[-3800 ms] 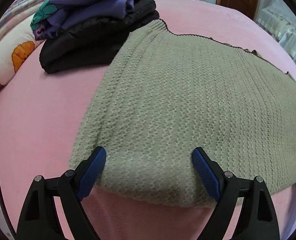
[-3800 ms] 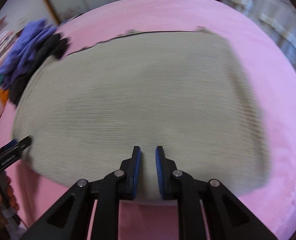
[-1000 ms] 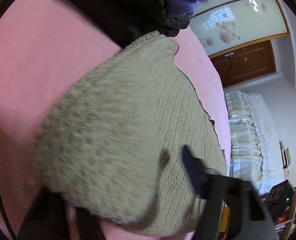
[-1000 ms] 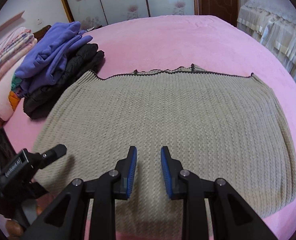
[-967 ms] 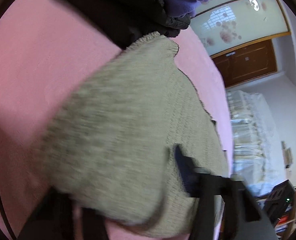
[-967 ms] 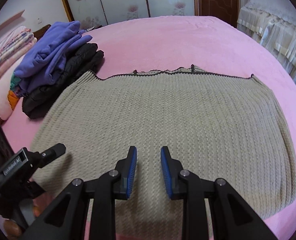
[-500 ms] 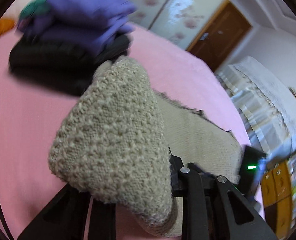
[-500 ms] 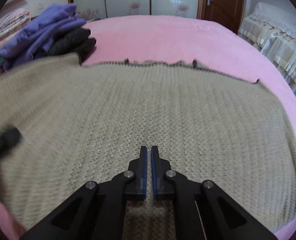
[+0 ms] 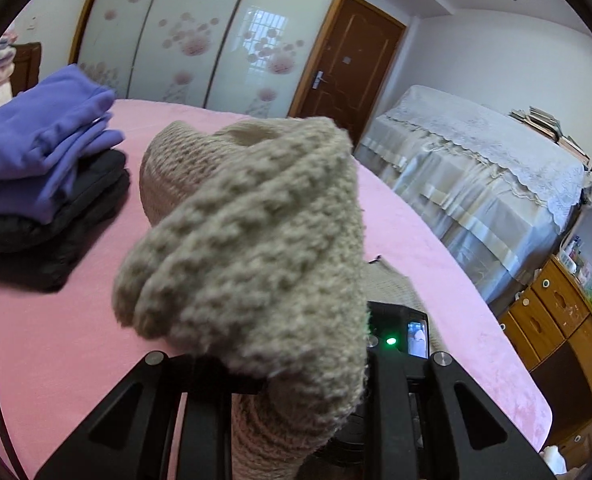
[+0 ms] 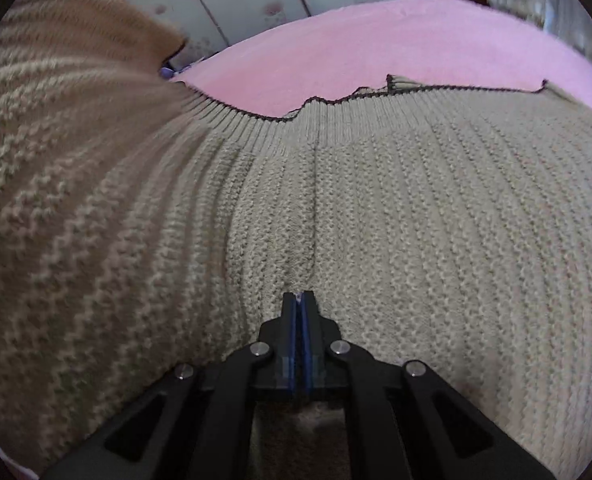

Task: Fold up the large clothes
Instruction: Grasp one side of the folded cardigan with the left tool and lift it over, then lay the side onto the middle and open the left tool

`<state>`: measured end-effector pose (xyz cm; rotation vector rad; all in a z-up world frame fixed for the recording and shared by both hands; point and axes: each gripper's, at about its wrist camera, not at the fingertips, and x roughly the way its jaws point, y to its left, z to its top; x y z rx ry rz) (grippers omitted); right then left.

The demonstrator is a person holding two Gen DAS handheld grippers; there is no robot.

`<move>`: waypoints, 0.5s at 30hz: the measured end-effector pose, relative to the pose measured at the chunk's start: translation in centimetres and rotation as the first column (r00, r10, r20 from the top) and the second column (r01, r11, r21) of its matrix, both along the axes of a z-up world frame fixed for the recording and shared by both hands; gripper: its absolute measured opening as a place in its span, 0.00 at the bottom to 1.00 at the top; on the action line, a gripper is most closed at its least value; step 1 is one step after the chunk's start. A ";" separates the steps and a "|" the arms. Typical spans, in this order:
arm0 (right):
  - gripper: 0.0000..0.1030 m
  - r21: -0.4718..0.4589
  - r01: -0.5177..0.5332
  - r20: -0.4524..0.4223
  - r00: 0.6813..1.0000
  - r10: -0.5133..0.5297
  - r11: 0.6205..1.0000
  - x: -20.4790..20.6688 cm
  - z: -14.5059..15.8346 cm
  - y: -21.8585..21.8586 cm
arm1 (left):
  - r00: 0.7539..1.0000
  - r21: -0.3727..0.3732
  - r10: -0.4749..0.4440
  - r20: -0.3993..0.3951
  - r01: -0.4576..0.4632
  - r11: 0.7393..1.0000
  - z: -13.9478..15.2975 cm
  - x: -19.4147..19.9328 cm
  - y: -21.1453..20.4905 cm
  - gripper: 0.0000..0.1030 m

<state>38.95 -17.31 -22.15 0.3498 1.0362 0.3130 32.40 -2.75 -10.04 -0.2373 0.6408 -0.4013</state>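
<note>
A: Where is the sweater (image 10: 436,216) right now?

B: Most of it lies flat on the pink bed (image 10: 360,40), its long axis running left to right across the right wrist view. The left end is off the bed, bunched up and raised. In the left wrist view that bunch (image 9: 252,248) fills the centre, sitting over the jaws.

A: State of the left gripper (image 9: 296,368)?

B: Clamped on the bunched left end of the sweater. The pads are hidden under the knit, but the fabric sits between the black arms, with more hanging below them.

A: Right gripper (image 10: 298,300)?

B: Jaws fully together, blue pads touching, nothing between them. Its tip rests on the near middle of the flat part, at the foot of a crease running away from it toward the far edge.

A: So which relation decides the fold?

B: My judgement: the crease is the hinge. The free right half lies to the right of the closed gripper; the lifted left end is on its left, so it must travel over that gripper toward the right. The left hand is nearer the moving end. The stack of folded clothes (image 9: 44,168) sits apart, to the left.
</note>
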 end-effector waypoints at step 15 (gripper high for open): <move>0.01 -0.099 0.239 -0.023 0.970 -0.242 0.966 -7.5 4.1 -19.6 | 0.971 0.098 -0.165 -0.175 0.184 0.978 -5.7 -0.9 -18.7 0.21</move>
